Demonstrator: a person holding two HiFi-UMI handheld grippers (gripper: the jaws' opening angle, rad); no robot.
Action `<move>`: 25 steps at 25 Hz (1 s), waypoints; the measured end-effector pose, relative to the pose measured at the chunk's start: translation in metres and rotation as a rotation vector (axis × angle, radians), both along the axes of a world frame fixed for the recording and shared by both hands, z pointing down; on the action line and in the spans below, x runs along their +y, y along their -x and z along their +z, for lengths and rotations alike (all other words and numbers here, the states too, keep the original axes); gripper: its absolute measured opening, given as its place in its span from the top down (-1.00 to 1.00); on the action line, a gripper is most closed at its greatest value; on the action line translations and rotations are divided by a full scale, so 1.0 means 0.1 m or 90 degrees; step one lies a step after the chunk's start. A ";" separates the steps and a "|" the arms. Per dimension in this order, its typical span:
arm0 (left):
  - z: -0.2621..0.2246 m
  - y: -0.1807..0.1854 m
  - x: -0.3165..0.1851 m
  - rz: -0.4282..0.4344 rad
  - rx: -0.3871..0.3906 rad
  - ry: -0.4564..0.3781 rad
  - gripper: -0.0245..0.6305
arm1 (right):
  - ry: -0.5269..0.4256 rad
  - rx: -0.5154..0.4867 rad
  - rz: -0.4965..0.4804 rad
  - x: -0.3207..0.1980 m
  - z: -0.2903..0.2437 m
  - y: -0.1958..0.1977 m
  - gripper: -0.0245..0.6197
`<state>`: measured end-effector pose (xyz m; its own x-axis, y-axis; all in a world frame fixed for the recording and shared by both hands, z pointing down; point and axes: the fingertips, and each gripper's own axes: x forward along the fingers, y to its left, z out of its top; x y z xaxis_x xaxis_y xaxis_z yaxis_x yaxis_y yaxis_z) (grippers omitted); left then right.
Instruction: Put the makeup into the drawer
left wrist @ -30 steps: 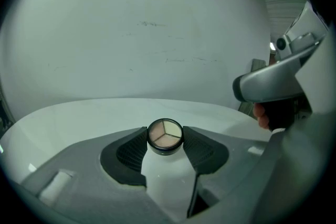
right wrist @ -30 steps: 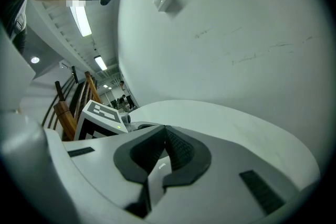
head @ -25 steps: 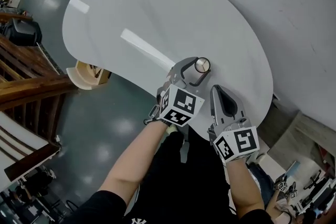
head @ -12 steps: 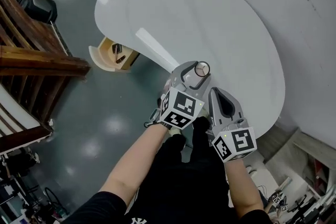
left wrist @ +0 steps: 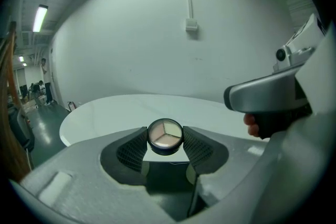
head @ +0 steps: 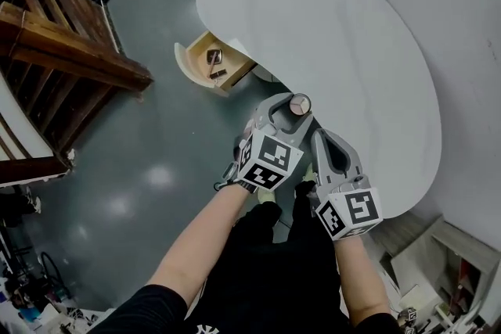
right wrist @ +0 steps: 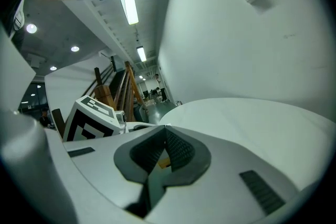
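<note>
- Your right claw [right wrist: 164, 150], nearest you at about 4 o'clock of the left one, is pressed shut with nothing between its jaws.
- Your left claw [left wrist: 165, 145] is clamped on the makeup compact [head: 300, 103], a small round pan with a dark rim. It is pinched at its sides and faces up, by the near edge of the white surface [head: 352, 51].
- By its look, the compact is light, rigid and smooth-rimmed. It could slip or pivot between the pads, and the pressed powder would likely crack if dropped. The best hold is on the rim, across its widest part.
- The open drawer [head: 190, 59] waits at about 10 o'clock of the left claw, well apart from it, with two small items already lying inside.
</note>
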<state>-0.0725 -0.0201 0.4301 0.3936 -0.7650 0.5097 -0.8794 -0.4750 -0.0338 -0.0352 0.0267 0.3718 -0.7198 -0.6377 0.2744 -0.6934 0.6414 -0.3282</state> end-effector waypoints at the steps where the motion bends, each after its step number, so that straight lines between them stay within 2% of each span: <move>1: 0.03 0.11 0.03 -0.006 -0.001 0.000 0.26 | 0.002 0.001 -0.003 0.02 0.03 0.10 0.88; 10: 0.19 0.97 0.08 -0.083 -0.017 0.010 0.26 | -0.002 -0.012 -0.087 0.04 0.12 0.87 0.88; 20: 0.56 1.79 -0.31 -0.166 -0.026 0.045 0.26 | 0.025 -0.012 -0.186 -0.47 0.42 1.69 0.88; 25: 0.81 2.18 -0.52 -0.187 -0.036 0.067 0.26 | 0.048 -0.006 -0.226 -0.65 0.60 2.03 0.88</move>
